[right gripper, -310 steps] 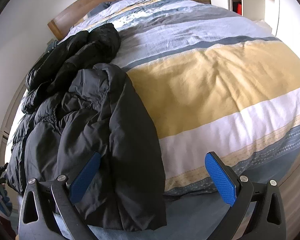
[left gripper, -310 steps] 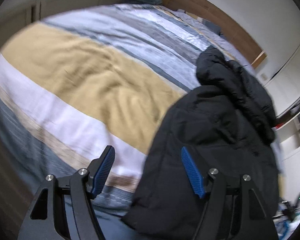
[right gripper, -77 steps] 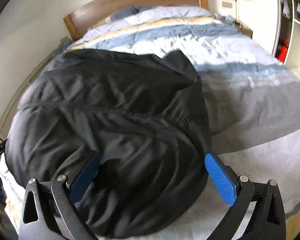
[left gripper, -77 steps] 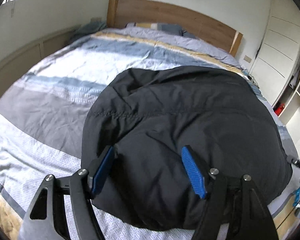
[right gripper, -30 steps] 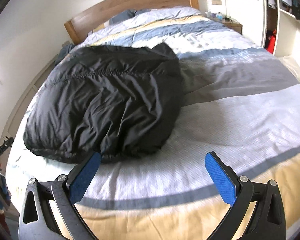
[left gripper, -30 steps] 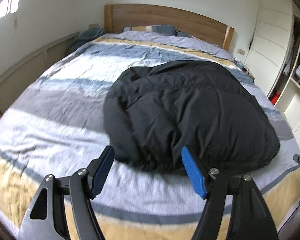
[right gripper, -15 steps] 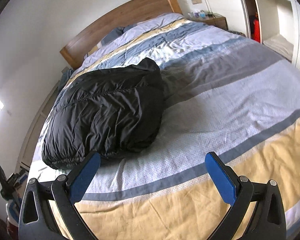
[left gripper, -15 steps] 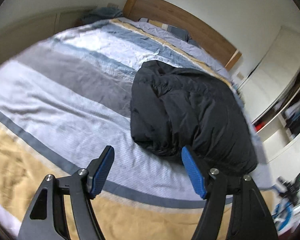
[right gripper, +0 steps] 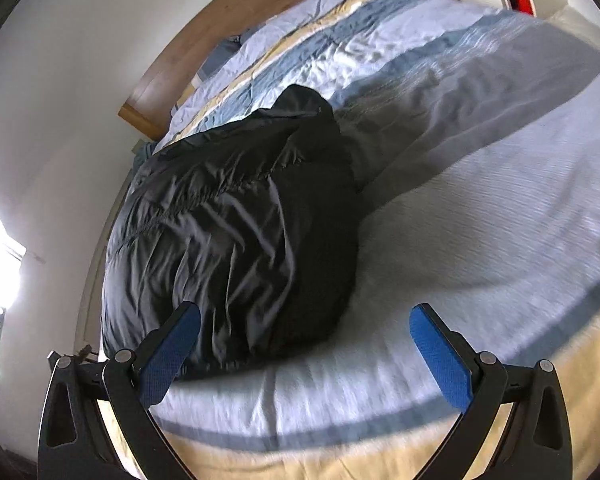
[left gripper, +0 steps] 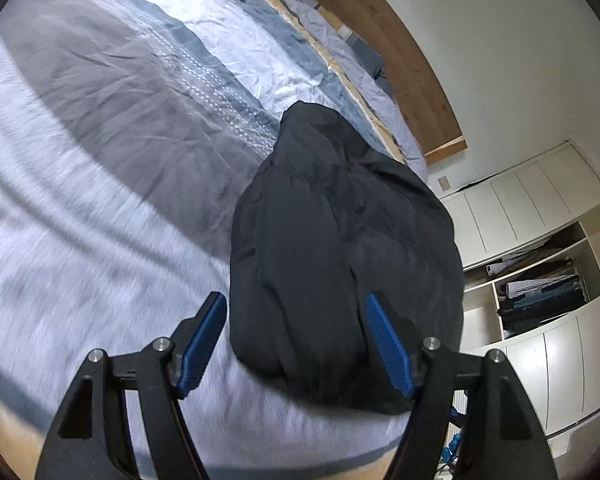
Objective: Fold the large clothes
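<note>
Puffy black jacket (left gripper: 340, 256) folded, rumpled mound on striped duvet (left gripper: 112, 128).

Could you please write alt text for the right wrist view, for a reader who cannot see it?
A black puffy jacket lies bundled in a compact heap on a striped duvet, toward the bed's left side. The right tool is open and empty in the foreground, its blue pads apart. A wooden headboard stands behind.

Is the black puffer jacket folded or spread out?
Folded: the black puffer jacket lies as one compact, rounded bundle on the striped duvet, no sleeves showing.
</note>
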Motion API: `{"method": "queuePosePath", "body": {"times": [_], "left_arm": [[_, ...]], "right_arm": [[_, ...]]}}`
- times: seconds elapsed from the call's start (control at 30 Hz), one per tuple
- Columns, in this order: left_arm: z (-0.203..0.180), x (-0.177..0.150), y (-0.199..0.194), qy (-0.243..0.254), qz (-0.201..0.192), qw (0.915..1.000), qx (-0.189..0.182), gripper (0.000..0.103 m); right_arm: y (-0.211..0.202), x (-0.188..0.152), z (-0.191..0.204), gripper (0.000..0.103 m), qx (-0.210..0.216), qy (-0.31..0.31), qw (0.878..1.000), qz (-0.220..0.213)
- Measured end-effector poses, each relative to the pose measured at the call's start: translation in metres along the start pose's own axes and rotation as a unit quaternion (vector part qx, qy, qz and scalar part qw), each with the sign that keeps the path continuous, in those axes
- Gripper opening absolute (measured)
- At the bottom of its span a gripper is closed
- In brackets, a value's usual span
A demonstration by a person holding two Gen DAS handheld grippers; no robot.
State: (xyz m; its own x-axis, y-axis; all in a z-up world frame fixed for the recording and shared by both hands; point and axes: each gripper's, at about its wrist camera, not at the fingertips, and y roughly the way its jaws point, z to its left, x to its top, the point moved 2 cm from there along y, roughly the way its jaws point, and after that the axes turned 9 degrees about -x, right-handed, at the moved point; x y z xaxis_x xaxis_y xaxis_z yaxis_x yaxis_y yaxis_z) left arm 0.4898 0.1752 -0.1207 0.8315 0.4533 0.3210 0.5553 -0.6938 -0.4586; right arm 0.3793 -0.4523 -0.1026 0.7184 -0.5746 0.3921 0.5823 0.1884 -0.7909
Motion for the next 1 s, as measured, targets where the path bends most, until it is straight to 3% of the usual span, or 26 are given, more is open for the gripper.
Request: {"method": "queuePosePath", "body": {"times": [0.2,0.4,0.57,0.73,0.83,1.0], "left_arm": [[0.015,0.033,0.046,-0.009,0.018,0.9996,-0.018,0.071],[0.035,0.044,0.089,-0.031,0.057,0.9972,-0.038,0.071],[0.047,0.046,0.114,-0.031,0.083,0.9953,-0.039,0.088],[0.051,0.046,0.135,-0.059,0.102,0.9885,-0.095,0.090],[0.045,0.043,0.150,-0.091,0.120,0.9781,-0.143,0.090],[0.043,0.037,0.167,-0.087,0.137,0.9776,-0.134,0.091]], "right_arm": [[0.048,0.027,0.002,0.103,0.021,0.019,0.999,0.031],[0.094,0.038,-0.003,0.103,0.030,0.024,0.996,0.077],[0.119,0.040,-0.012,0.103,0.068,0.033,0.991,0.110],[0.135,0.048,-0.009,0.103,0.098,0.037,0.986,0.129],[0.146,0.049,0.006,0.103,0.161,0.045,0.975,0.147],[0.164,0.043,0.020,0.103,0.173,0.038,0.974,0.144]]}}
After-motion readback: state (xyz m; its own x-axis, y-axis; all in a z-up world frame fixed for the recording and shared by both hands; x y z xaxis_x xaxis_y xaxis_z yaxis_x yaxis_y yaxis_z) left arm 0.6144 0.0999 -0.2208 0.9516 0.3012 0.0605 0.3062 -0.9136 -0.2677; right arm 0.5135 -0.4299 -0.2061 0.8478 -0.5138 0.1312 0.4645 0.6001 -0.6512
